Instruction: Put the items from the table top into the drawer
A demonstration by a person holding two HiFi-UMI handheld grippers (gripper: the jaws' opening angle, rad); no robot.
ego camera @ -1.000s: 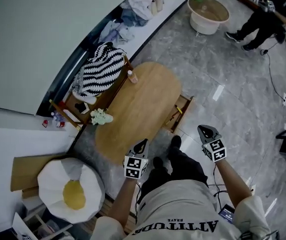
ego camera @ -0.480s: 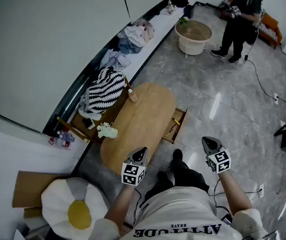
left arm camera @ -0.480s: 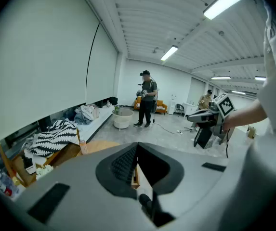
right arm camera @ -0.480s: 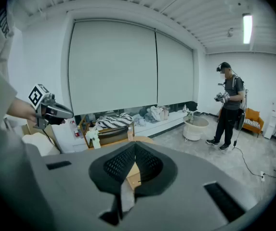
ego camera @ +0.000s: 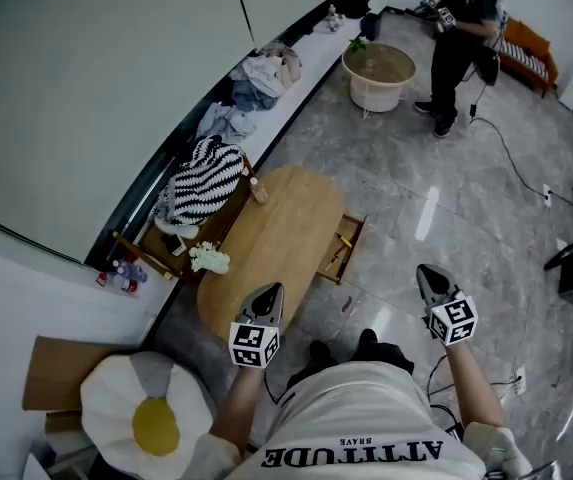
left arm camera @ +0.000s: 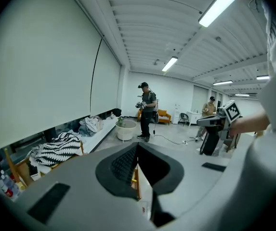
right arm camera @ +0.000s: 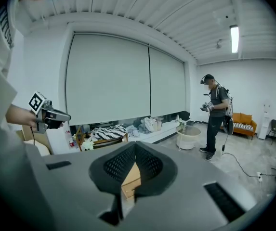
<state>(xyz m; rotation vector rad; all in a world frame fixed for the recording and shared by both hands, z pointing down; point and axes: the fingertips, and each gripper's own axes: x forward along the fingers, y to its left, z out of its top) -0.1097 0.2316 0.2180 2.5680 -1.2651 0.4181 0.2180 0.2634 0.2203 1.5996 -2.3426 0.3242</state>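
Note:
The oval wooden table [ego camera: 278, 236] stands ahead of me, its drawer [ego camera: 340, 249] pulled open on the right side. A small bottle [ego camera: 259, 190] stands at the table's far edge and a white flower bunch [ego camera: 209, 258] lies at its left edge. My left gripper [ego camera: 271, 290] hangs shut and empty above the table's near end. My right gripper [ego camera: 424, 271] is shut and empty over the floor, right of the drawer. In the left gripper view the jaw tips [left arm camera: 138, 146] meet, as they do in the right gripper view [right arm camera: 135, 146]. Neither gripper touches an item.
A chair draped with a black-and-white striped cloth [ego camera: 204, 176] stands left of the table. A person [ego camera: 461, 23] stands by a round basket table [ego camera: 378, 73] far ahead. Clothes [ego camera: 266, 68] lie on the wall ledge. An egg-shaped cushion [ego camera: 146, 418] and cardboard [ego camera: 51, 373] sit near left.
Both grippers have risen and spread slightly apart; the table looks farther away and smaller. The person in the background has walked left toward the basket table.

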